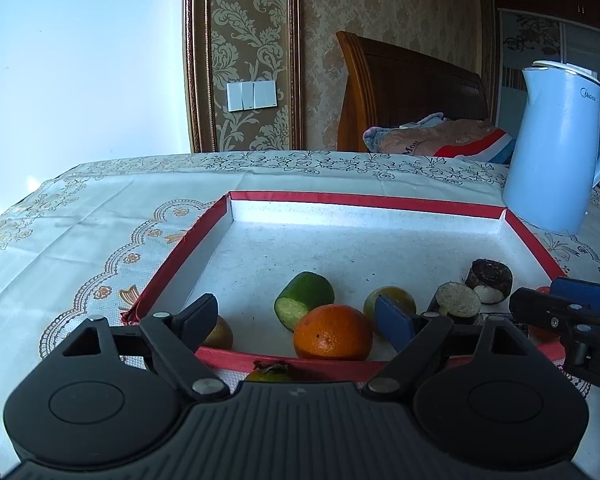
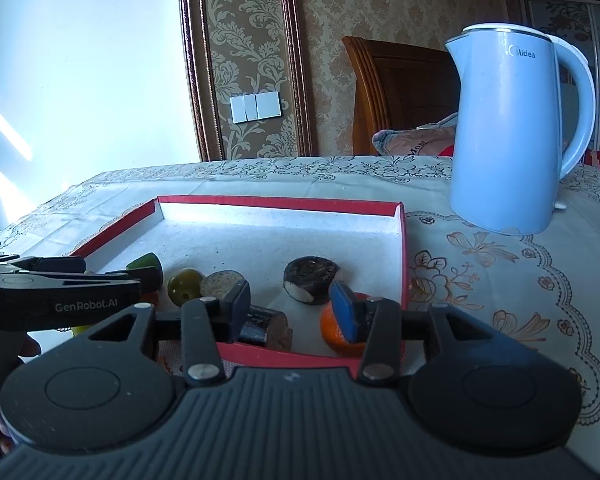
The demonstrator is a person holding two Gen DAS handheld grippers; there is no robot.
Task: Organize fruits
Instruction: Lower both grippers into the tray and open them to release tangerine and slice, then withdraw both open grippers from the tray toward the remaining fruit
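Over the near edge of the red-rimmed tray point(image 1: 364, 199) | risk: left gripper point(image 1: 300, 318) and right gripper point(image 2: 294, 308) sit close together, could clash or knock the orange point(image 1: 332, 333) onto the tablecloth point(image 1: 80, 216) | pose: both level, pointing far, fingers spread, grasping nothing | fruits lie in the tray's near half; one persimmon point(image 1: 269, 373) outside, near

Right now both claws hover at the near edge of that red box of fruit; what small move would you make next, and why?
Probably ease the left gripper forward and down around the orange. Its jaws stand open and empty, and the orange lies straight ahead between them inside the red tray, with nothing blocking the way.
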